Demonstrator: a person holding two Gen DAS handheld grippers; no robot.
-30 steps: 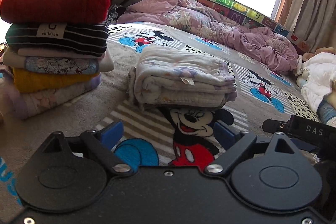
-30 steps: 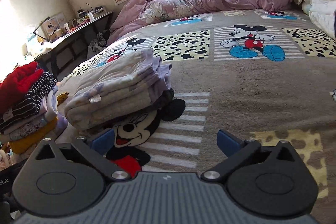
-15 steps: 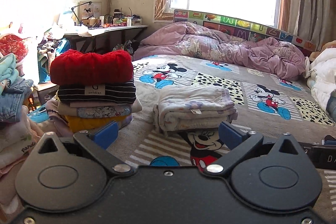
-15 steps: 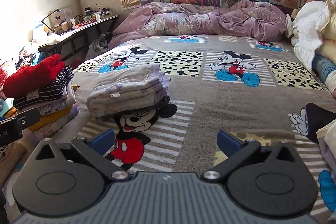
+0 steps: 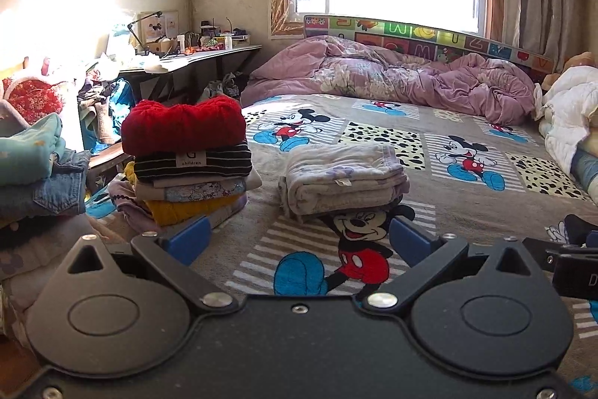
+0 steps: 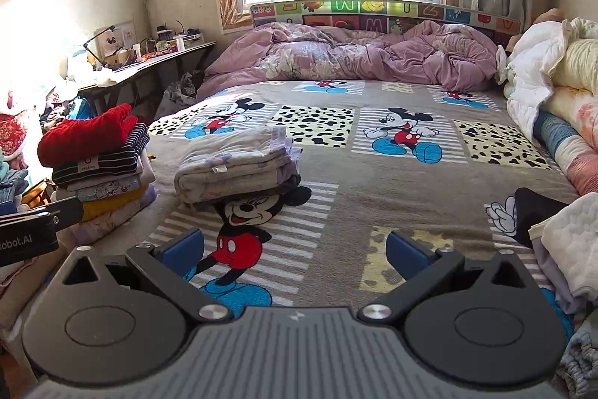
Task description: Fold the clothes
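My left gripper (image 5: 297, 242) and right gripper (image 6: 294, 246) gape wide, empty, the folded blanket (image 5: 342, 182) lying at twelve o'clock.

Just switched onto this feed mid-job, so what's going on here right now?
Clothes are being folded on the bed. A pale folded garment lies on the cartoon-mouse blanket, beside a stack of folded clothes topped by a red knit. The left gripper and right gripper both hang open over the blanket, holding nothing.
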